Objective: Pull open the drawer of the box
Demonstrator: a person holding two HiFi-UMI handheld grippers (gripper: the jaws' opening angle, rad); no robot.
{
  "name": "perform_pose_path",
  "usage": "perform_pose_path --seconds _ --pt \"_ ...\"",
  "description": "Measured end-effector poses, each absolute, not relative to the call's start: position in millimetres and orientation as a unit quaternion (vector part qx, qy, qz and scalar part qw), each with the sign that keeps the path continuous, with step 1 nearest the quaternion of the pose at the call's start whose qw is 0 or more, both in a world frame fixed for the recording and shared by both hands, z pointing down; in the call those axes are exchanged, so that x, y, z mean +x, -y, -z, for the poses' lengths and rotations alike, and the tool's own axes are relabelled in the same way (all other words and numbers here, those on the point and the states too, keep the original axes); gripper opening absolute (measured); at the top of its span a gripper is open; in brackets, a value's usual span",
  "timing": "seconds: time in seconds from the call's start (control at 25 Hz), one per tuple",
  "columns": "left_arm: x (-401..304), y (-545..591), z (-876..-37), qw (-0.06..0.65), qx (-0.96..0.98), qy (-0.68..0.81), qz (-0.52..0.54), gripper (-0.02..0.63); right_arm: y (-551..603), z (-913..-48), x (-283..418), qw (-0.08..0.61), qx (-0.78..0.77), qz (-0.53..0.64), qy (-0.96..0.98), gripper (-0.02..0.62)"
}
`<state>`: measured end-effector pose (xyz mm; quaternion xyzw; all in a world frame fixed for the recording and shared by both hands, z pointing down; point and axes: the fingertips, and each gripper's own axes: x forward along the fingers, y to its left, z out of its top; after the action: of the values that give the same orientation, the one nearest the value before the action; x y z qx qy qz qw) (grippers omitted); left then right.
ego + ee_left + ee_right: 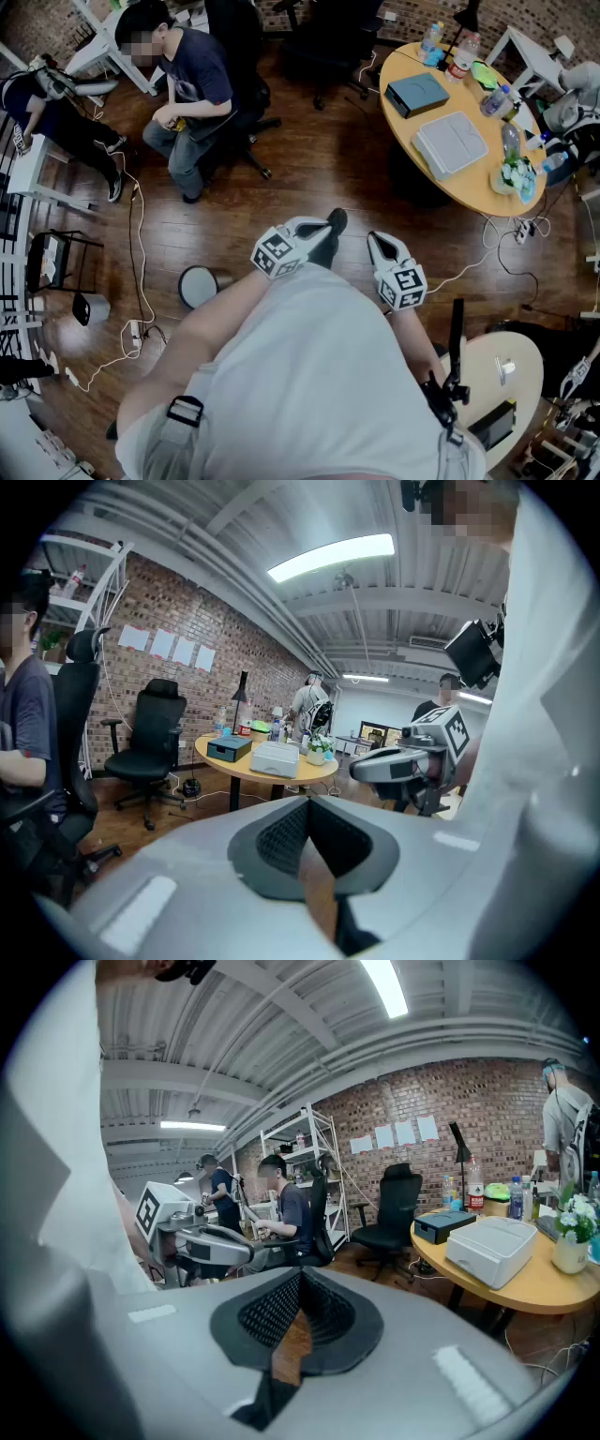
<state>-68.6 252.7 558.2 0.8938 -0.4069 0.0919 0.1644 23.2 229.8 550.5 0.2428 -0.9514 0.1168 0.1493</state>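
Left gripper (307, 803) jaws: closed, pads meeting, nothing between them. Right gripper (300, 1279) jaws: same, tips together, empty; only a sliver of wood floor (309, 159) shows through the gap below the pads. Both are held in the air side by side in front of the wearer's white shirt (309, 375), near each other but not touching, noses tipped slightly down. They are over bare floor, not over any surface.

The white box (450, 142) sits on the round surface (469, 192) at about 2 o'clock in the head view, well apart from both grippers. Can't make out its drawer from here. A dark box (417, 93) sits just beside it at the box's 11 o'clock. Bottles (461, 54) stand along the far rim and a potted plant (514, 176) near the right rim.

A seated person (192, 89) is at 11 o'clock.
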Motion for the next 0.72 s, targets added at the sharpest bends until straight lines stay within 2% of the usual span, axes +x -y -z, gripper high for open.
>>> perform_pose_path --seconds 0.28,0.72 --pt "-82 -209 -572 0.179 0.887 0.417 -0.088 0.006 -192 -559 7 0.165 0.236 -0.118 0.950 0.008" --pt "-52 -91 -576 0.181 0.912 0.354 -0.101 0.006 -95 -561 43 0.172 0.308 -0.134 0.926 0.008"
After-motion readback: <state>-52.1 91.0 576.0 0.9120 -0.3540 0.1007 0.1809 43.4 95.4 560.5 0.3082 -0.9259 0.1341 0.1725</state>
